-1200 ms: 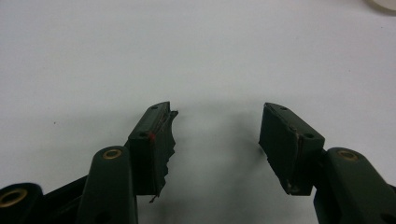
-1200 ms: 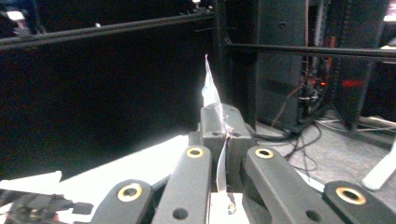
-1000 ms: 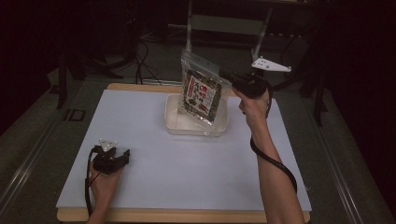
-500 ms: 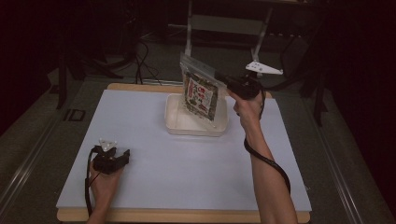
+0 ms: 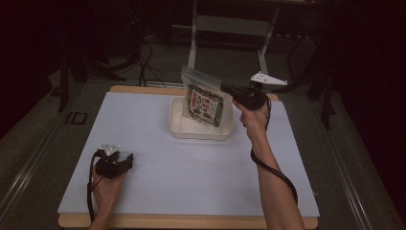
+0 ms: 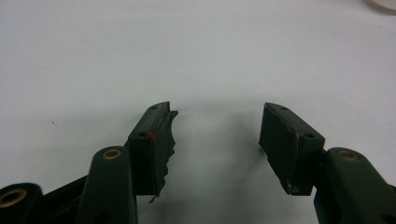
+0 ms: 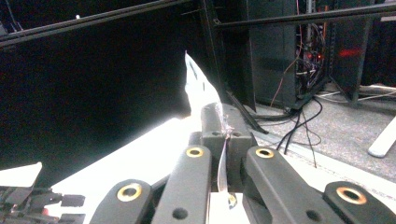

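A clear plastic bag (image 5: 203, 99) with a dark printed pack inside hangs over a shallow white tray (image 5: 178, 128) at the back middle of the table. My right gripper (image 5: 229, 89) is shut on the bag's upper right edge; in the right gripper view the thin plastic edge (image 7: 201, 91) is pinched between the closed jaws of my right gripper (image 7: 225, 133). The bag's lower end dips into the tray. My left gripper (image 5: 125, 160) rests on the white table sheet at the front left. In the left gripper view my left gripper (image 6: 217, 128) stands open with nothing between the jaws.
The white sheet (image 5: 191, 167) covers a wooden board (image 5: 191, 223). Dark floor, cables and a metal stand (image 5: 230, 24) lie beyond the far edge. A corner of the tray (image 6: 383, 4) shows in the left gripper view.
My right gripper has lowered the bag toward the tray, and the bag's bottom now sits inside it. The left gripper has stayed put.
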Demonstrator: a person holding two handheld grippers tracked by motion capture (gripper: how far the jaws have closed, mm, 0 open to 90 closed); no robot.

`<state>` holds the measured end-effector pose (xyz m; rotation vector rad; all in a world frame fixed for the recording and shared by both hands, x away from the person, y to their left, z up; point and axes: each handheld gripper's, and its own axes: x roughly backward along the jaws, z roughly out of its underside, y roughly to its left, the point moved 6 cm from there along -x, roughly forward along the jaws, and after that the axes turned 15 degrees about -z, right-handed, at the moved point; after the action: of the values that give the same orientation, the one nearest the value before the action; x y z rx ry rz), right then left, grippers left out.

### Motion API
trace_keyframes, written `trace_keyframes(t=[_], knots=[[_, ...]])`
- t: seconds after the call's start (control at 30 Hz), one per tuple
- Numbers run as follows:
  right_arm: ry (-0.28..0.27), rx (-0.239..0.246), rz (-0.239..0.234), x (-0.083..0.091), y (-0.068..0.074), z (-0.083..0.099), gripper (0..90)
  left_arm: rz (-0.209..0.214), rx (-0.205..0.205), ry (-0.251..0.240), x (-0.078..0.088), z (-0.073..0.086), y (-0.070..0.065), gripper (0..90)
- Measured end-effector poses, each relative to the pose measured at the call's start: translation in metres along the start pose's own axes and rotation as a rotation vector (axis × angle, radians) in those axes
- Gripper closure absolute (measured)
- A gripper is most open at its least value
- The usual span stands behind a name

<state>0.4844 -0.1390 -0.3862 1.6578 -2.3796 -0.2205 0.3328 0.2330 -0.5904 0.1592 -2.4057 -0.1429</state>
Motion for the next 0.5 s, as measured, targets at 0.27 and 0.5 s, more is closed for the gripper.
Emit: trace_keyframes(t=[0.27, 0.5], knots=[[0.056, 0.015, 0.019, 0.009, -0.004, 0.002, 89.9, -0.001, 0.001, 0.002, 0.000, 0.000, 0.000, 43.7], [0.119, 0.017, 0.108, 0.018, -0.013, 0.003, 84.7, 0.000, 0.001, 0.003, 0.000, 0.000, 0.000, 43.7]])
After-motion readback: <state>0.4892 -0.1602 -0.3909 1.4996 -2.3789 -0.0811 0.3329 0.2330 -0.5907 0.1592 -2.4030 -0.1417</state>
